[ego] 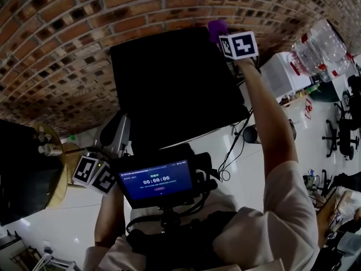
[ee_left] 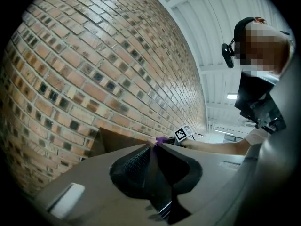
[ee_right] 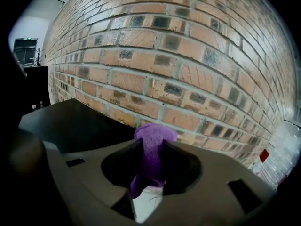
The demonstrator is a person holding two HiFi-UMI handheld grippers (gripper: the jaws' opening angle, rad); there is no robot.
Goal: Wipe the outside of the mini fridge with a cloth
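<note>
The black mini fridge (ego: 175, 83) stands against a brick wall, and I look down on its top. My right gripper (ego: 220, 35) reaches to the fridge's far right corner, shut on a purple cloth (ego: 217, 28). In the right gripper view the cloth (ee_right: 153, 147) is pinched between the jaws, just above the dark fridge top (ee_right: 80, 119). My left gripper (ego: 119, 123) hangs by the fridge's near left side. In its own view the jaws (ee_left: 153, 147) meet with nothing between them, and the fridge top (ee_left: 117, 140) and purple cloth (ee_left: 161, 140) show beyond.
The brick wall (ego: 67, 44) runs behind the fridge. Big water bottles (ego: 318, 49) and a white box (ego: 285, 72) stand to the right. A round wooden table (ego: 53, 179) with small bottles is at the left. Cables (ego: 231, 151) lie on the floor.
</note>
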